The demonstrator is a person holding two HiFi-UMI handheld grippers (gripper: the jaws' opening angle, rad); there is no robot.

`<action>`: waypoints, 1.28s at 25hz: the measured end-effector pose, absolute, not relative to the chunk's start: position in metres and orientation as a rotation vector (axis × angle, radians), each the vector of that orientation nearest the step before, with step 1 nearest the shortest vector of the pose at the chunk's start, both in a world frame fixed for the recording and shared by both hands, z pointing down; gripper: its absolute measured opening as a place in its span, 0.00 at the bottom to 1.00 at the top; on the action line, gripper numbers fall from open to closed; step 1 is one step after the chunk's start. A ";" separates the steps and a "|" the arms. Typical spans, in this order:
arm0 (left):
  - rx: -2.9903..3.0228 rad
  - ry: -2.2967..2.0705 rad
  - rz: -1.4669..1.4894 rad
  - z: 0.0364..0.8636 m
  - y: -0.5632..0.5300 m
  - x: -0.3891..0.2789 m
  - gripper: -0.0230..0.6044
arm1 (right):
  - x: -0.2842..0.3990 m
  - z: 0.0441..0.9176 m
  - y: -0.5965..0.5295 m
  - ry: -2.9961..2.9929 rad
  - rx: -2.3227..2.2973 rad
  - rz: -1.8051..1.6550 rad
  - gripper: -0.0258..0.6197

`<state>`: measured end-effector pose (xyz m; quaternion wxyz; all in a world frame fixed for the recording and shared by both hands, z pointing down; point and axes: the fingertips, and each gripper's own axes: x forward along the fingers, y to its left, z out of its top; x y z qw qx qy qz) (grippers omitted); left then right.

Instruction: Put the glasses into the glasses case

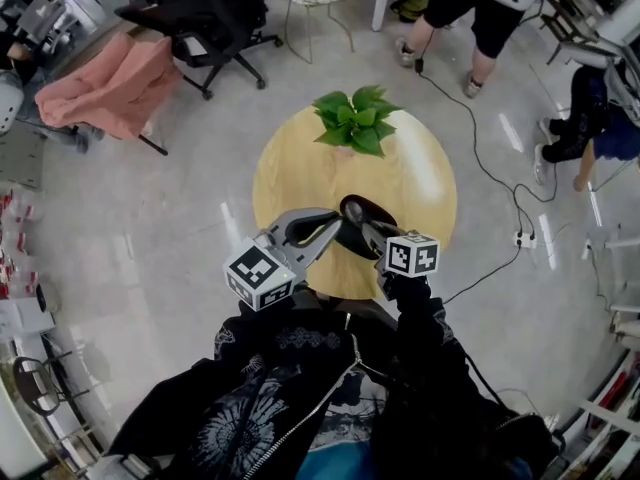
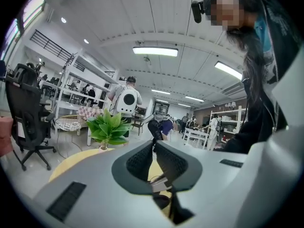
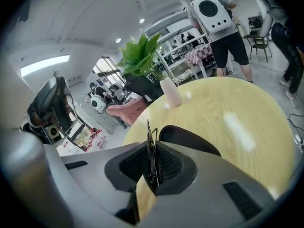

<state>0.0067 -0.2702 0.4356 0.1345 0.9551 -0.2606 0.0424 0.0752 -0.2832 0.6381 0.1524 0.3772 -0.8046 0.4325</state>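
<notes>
Over the near edge of a round wooden table [image 1: 420, 183] both grippers meet. My right gripper [image 3: 152, 145] is shut on the glasses [image 3: 150, 132], a thin black frame held edge-on that sticks out past the tips. Just beyond those jaws the black glasses case [image 3: 192, 137] lies on the tabletop; in the head view the case [image 1: 356, 209] shows as a dark oval between the two grippers. My left gripper [image 2: 154, 146] points almost level across the table, pads together at the tips, nothing visible between them. From the head view, my left gripper [image 1: 334, 226] sits at the case's left and my right gripper [image 1: 366, 234] just below it.
A green plant in a white vase [image 1: 353, 120] stands at the table's far edge. A black office chair [image 1: 205, 18] and a pink-draped seat [image 1: 110, 83] stand at the back left. People [image 1: 480, 8] stand beyond the table, and a cable [image 1: 480, 158] runs over the floor at its right.
</notes>
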 end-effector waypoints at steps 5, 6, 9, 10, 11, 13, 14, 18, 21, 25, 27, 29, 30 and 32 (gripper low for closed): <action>2.751 -0.784 0.133 0.434 -0.274 0.013 0.06 | 0.079 0.660 -0.294 -2.270 0.999 1.201 0.12; 2.749 -0.786 0.138 0.434 -0.274 0.014 0.06 | 0.079 0.663 -0.296 -2.268 0.988 1.198 0.12; 2.747 -0.792 0.157 0.436 -0.274 0.016 0.06 | 0.079 0.669 -0.300 -2.270 0.962 1.190 0.12; 2.746 -0.794 0.160 0.436 -0.274 0.017 0.06 | 0.080 0.670 -0.301 -2.267 0.956 1.183 0.12; 2.745 -0.795 0.162 0.436 -0.274 0.017 0.06 | 0.081 0.673 -0.301 -2.263 0.953 1.173 0.12; 2.743 -0.799 0.160 0.437 -0.275 0.017 0.06 | 0.082 0.678 -0.303 -2.251 0.947 1.152 0.12; 2.742 -0.800 0.160 0.437 -0.276 0.017 0.06 | 0.082 0.680 -0.303 -2.246 0.946 1.141 0.12; 2.741 -0.795 0.158 0.439 -0.275 0.018 0.06 | 0.085 0.689 -0.304 -2.224 0.956 1.109 0.13; 2.741 -0.791 0.157 0.439 -0.274 0.018 0.06 | 0.088 0.690 -0.306 -2.207 0.985 1.095 0.13; 2.739 -0.794 0.149 0.438 -0.274 0.016 0.06 | 0.087 0.693 -0.306 -2.182 0.986 1.063 0.13; 2.741 -0.792 0.146 0.439 -0.274 0.015 0.06 | 0.088 0.696 -0.305 -2.164 0.990 1.047 0.14; 2.744 -0.789 0.143 0.438 -0.274 0.015 0.06 | 0.089 0.697 -0.305 -2.149 1.001 1.037 0.22; 2.745 -0.788 0.142 0.438 -0.274 0.015 0.06 | 0.089 0.697 -0.306 -2.140 1.009 1.028 0.29; 2.743 -0.789 0.144 0.438 -0.274 0.014 0.06 | 0.090 0.698 -0.306 -2.120 1.016 0.987 0.30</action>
